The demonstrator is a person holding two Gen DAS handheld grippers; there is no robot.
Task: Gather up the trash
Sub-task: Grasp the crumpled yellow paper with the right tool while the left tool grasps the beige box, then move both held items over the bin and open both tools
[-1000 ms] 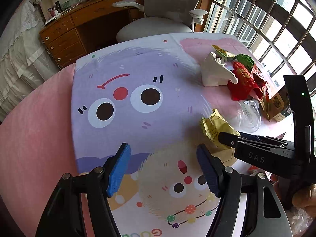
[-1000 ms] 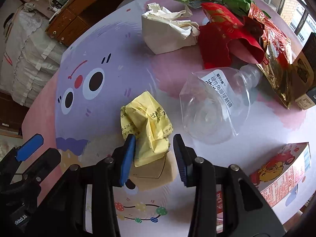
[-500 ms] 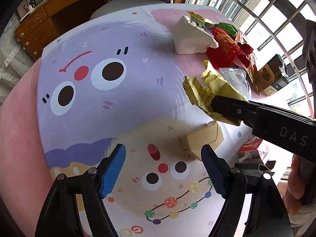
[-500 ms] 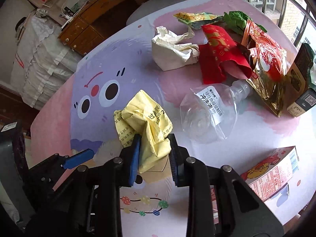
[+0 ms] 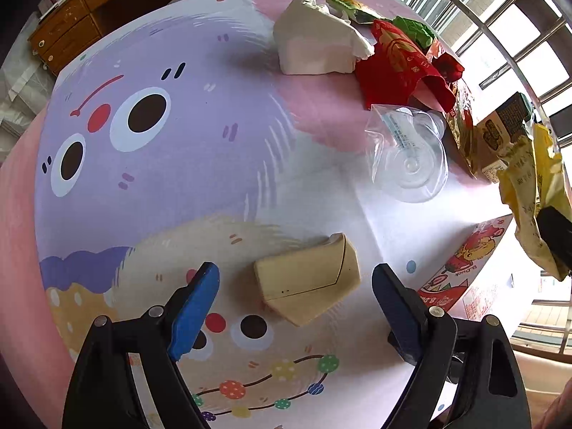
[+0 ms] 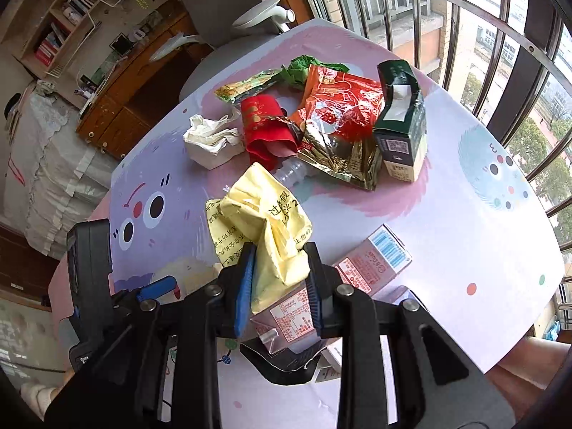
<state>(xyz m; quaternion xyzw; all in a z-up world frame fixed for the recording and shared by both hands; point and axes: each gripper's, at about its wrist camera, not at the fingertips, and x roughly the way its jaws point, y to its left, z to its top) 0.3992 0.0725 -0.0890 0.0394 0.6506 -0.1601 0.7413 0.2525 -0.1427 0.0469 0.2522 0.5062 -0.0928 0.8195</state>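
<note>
Right gripper [image 6: 279, 279]: jaws clamped on the crumpled yellow wrapper [image 6: 264, 221], lifted clear of the desk [image 6: 482, 214] for carrying off. Left gripper [image 5: 296, 304]: jaws wide, empty, straddling the beige box [image 5: 307, 279], probably next pickup. Remaining trash piled beyond.

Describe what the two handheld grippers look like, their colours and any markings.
Both are black plastic frames with silver pivot screws. The left gripper has bright blue pads on its fingers; the right gripper has the same blue-lined fingers. Small white lettering sits on the left gripper's body in the right wrist view. No cables or sleeves visible.
</note>
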